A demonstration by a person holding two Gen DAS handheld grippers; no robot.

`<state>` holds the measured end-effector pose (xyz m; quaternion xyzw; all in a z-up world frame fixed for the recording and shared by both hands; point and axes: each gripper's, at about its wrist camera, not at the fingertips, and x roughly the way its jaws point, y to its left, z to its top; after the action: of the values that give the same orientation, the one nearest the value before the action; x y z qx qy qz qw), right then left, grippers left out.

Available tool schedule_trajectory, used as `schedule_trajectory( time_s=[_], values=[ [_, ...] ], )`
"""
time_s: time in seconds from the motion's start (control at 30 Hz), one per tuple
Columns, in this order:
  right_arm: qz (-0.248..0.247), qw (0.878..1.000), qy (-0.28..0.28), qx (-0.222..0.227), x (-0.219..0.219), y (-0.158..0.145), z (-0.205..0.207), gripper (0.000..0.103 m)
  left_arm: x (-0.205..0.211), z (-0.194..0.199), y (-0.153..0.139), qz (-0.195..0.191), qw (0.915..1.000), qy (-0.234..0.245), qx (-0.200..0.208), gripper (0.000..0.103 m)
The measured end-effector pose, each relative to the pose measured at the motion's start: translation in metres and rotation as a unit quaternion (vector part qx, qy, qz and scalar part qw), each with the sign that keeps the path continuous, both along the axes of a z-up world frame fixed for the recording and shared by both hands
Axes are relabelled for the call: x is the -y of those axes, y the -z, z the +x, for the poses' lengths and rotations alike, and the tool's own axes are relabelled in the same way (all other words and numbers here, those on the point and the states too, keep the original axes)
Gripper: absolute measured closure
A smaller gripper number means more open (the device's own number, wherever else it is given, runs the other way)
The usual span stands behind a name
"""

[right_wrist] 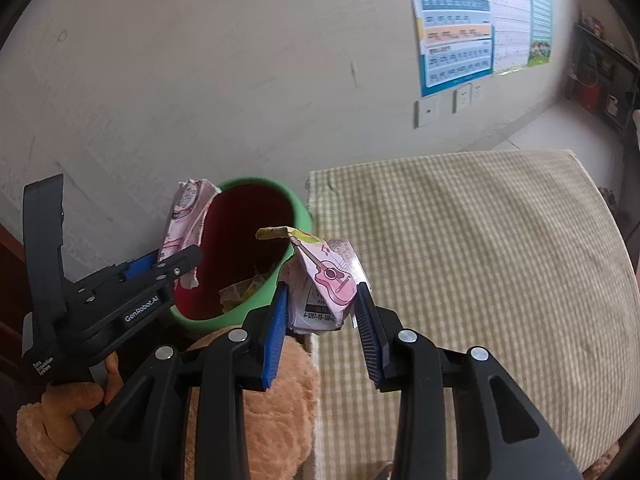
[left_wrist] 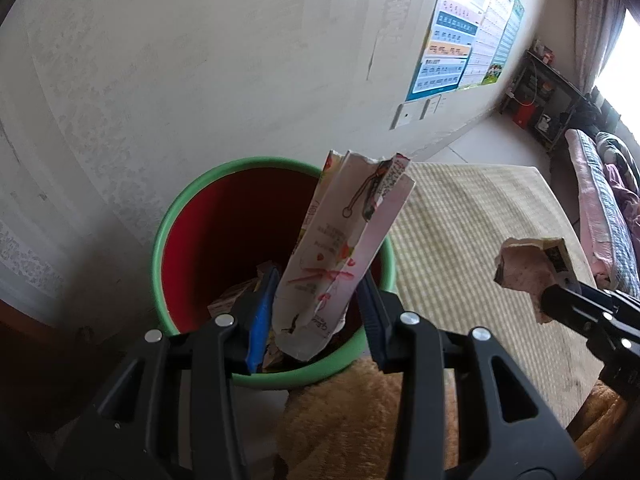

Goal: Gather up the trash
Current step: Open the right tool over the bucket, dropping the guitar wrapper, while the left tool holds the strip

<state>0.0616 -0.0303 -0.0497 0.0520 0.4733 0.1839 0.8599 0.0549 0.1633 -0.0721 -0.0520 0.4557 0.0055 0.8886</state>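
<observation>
Trash bin [left_wrist: 192,216] lies just below the left gripper [left_wrist: 316,300] (clamped on a carton [left_wrist: 340,240]); right gripper [right_wrist: 322,300], gripping a wrapper [right_wrist: 324,292], is beside it.

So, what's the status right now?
Left tongs shut on carton, over bin. Right tongs shut on wrapper, beside bin. Nothing blocking.

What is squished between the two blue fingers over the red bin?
A flattened paper carton with pink print is held by the left gripper, standing up above the red bin. The left wrist view shows it best.
</observation>
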Motion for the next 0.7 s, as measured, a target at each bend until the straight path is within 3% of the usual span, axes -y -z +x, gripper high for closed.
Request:
schedule_trajectory(
  time_s=[0.7],
  values=[
    [-0.005,0.999,-0.039,-0.012,-0.034,0.009,0.021,0.070,-0.026,0.008,0.020,0.003,0.9990,-0.034,-0.028,0.065]
  ],
)
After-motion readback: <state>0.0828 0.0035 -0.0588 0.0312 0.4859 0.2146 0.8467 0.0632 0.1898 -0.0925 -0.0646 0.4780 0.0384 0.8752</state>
